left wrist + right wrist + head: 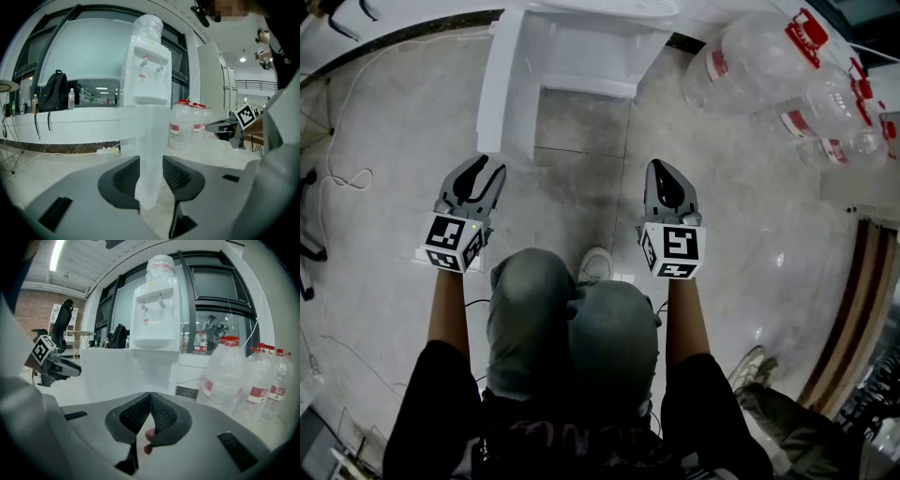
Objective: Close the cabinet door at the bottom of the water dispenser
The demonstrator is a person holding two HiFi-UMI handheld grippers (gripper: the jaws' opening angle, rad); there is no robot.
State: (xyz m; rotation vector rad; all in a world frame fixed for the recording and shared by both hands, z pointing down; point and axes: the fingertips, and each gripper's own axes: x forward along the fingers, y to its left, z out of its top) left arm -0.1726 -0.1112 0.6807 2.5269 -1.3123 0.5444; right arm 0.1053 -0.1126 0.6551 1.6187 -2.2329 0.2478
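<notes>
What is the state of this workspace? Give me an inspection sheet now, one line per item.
Surface: pale, glossy tiled floor.
Job's things: water dispenser upright; its bottom cabinet door stands open.
Clutter: large water bottles crowded beside the dispenser.
Grippers: left hand-held gripper open, the door's edge seen between its jaws, pads not pressing; right hand-held gripper shut, nothing between its jaws.
Cables: white cable loose on the floor; power strip by the wall.
Surroundings: backpack on a counter, windows behind.
</notes>
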